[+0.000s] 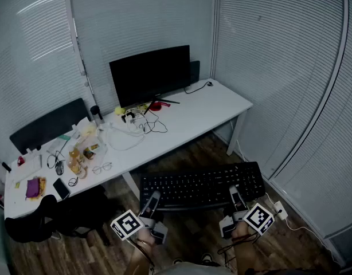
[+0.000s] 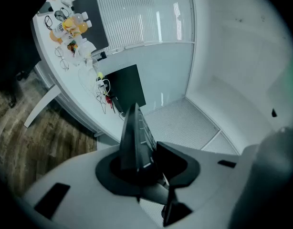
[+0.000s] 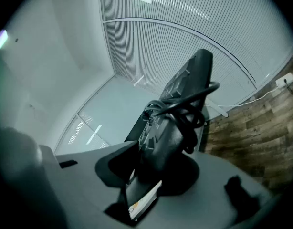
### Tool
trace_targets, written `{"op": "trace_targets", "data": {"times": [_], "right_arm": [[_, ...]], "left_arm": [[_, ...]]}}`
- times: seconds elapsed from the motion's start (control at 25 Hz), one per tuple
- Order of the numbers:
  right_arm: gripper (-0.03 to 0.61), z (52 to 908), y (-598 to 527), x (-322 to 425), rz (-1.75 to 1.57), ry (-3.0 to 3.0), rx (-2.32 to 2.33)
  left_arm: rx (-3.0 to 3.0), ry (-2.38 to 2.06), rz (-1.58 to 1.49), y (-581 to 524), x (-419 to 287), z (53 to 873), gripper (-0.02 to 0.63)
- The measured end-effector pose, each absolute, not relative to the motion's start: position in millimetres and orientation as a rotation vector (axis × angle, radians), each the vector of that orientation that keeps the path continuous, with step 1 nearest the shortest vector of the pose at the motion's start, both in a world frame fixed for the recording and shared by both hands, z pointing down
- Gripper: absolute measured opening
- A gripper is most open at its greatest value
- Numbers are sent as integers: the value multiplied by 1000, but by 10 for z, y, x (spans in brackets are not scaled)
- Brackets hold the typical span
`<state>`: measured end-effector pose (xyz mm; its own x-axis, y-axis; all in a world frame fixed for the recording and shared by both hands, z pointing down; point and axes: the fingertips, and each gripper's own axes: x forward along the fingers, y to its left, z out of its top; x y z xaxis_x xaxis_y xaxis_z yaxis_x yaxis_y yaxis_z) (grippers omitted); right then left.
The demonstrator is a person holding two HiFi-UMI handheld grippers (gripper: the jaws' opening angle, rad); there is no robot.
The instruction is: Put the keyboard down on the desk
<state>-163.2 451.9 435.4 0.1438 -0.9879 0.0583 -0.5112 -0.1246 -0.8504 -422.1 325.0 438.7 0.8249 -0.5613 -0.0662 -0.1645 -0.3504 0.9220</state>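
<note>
A black keyboard (image 1: 202,184) hangs level in the air in front of the white desk (image 1: 204,110), above the wooden floor. My left gripper (image 1: 152,204) is shut on its near left edge, and my right gripper (image 1: 235,198) is shut on its near right edge. In the left gripper view the keyboard (image 2: 135,137) stands edge-on between the jaws. In the right gripper view the keyboard (image 3: 172,123) is clamped too, with its coiled black cable (image 3: 184,104) wrapped around it.
On the desk stand a black monitor (image 1: 151,73), tangled cables (image 1: 136,125), bottles (image 1: 78,153), glasses (image 1: 101,167) and a phone (image 1: 61,188). A black chair (image 1: 47,125) is behind the desk on the left. A white power strip (image 1: 279,209) lies on the floor at right.
</note>
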Motion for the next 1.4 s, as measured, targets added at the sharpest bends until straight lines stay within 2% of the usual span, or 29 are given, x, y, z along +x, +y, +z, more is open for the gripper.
{"op": "trace_targets", "data": {"times": [0.52, 0.88, 1.4], "right_arm": [[133, 4355, 4533, -1839, -849, 1421, -1733], [133, 4499, 4495, -1727, -873, 1396, -1753], [133, 4542, 3794, -1099, -867, 1405, -1717]], "left_arm": [[1912, -497, -459, 3211, -4366, 4410, 132], [1895, -494, -429, 3164, -4270, 4535, 133], [1916, -494, -419, 2501, -3641, 4550, 134]]}}
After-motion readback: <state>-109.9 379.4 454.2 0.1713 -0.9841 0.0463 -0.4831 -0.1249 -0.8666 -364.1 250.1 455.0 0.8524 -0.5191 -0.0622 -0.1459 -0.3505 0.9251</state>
